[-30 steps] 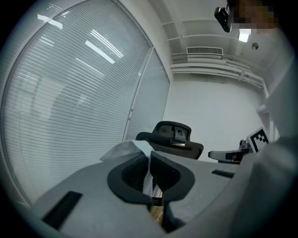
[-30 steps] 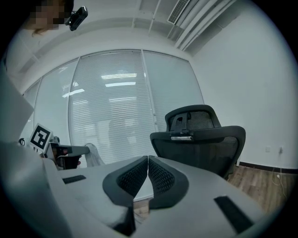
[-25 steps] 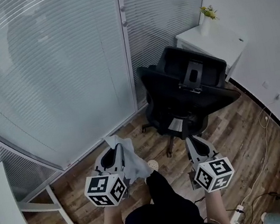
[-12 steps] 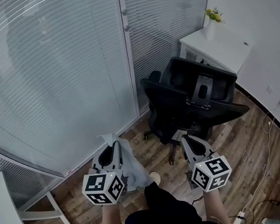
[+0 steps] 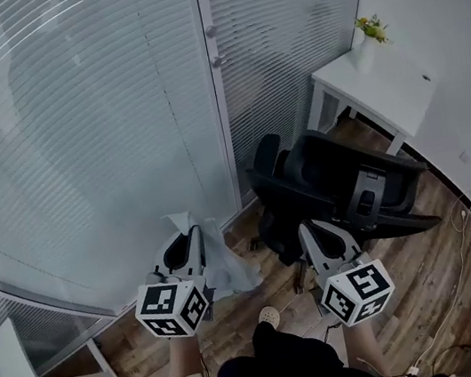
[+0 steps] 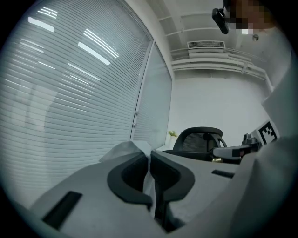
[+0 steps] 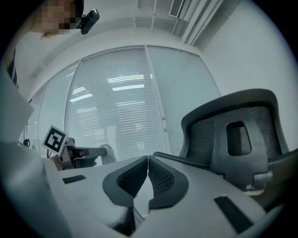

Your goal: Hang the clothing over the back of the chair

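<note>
Altogether one black chair (image 5: pixel 334 176), one pale garment (image 5: pixel 224 264)

Office: mesh chair (image 5: pixel 333 170), blinded glass partition (image 5: pixel 72 131)

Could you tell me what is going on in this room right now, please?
A person is standing on the wooden floor with a hand-held gripper in each hand. The left gripper is clamped on a pale grey piece of clothing, which hangs down beside it. The right gripper has its jaws together, with nothing visibly in them. The black office chair stands just ahead of the right gripper, beside a white table. Nothing is draped over the chair back yet.
</note>
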Motion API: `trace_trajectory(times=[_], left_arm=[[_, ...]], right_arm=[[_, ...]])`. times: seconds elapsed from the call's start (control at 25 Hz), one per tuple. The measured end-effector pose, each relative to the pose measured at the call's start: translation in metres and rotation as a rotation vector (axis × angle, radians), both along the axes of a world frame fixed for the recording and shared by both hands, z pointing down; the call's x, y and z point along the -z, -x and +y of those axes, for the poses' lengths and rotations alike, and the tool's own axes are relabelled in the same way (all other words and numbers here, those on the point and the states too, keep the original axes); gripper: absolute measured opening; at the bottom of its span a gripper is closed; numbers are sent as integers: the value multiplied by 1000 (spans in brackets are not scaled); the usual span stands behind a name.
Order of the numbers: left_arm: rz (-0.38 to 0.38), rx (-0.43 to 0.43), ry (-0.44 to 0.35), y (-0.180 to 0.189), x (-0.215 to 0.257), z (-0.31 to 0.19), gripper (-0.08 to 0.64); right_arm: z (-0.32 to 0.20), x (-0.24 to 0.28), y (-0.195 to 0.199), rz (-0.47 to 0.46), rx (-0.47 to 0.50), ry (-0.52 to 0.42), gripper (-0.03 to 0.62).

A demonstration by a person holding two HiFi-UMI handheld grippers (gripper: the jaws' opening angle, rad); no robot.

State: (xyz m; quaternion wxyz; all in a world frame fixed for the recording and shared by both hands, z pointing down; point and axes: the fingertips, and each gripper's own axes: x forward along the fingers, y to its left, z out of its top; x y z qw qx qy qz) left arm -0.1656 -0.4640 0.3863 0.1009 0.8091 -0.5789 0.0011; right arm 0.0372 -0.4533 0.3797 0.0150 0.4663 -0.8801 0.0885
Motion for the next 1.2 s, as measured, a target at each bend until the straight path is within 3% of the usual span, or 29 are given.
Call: trace_trajectory(times=[0.52, 1.0, 1.2], left_arm=[[6, -50, -54, -10, 7, -79, 18], [25, -103, -34, -12, -10, -102, 18], [28, -165, -34, -15, -6, -117, 18]], right_arm=[[-42, 23, 3, -35, -28, -82, 28], [-55, 14, -4, -26, -96, -62, 29], [-61, 17, -7, -27, -166, -61, 29]])
